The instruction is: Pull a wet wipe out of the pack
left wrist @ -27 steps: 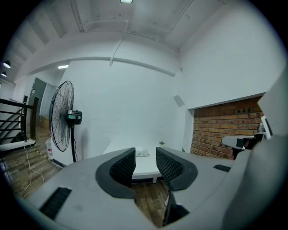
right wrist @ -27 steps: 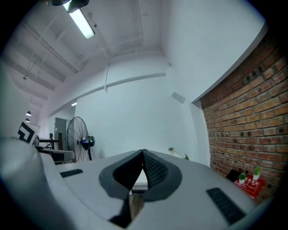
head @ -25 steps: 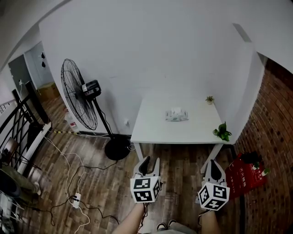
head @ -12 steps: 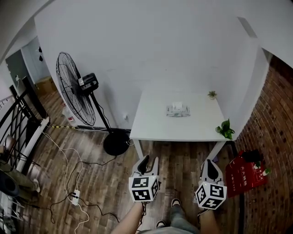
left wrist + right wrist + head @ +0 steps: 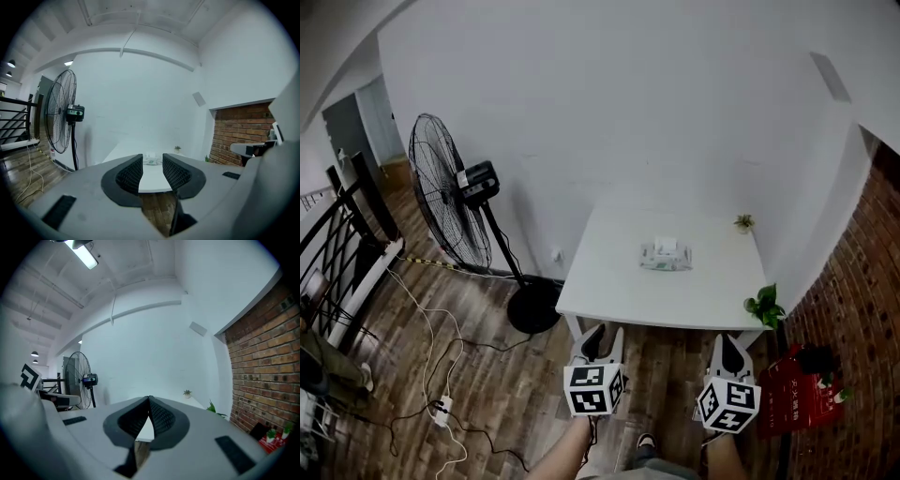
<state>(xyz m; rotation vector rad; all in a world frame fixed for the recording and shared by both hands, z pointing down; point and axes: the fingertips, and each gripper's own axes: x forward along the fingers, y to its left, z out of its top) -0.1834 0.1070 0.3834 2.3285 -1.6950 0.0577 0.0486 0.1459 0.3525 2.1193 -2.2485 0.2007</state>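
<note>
The wet wipe pack lies flat near the middle of a white table, with a white wipe tab sticking up from its top. In the left gripper view the pack shows small and far off between the jaws. My left gripper hangs short of the table's near edge, over the wooden floor, open with nothing between its jaws. My right gripper is level with it further right, tips touching, shut on nothing. In their own views the left gripper shows a gap and the right gripper shows none.
A large pedestal fan stands left of the table, its round base near the table's left leg. Cables and a power strip trail over the floor. Small plants sit along the table's right side. A brick wall and red crate are at right.
The view has shifted closer to the table, which now sits just beyond both grippers. The grippers keep their side-by-side pose and jaw states.
</note>
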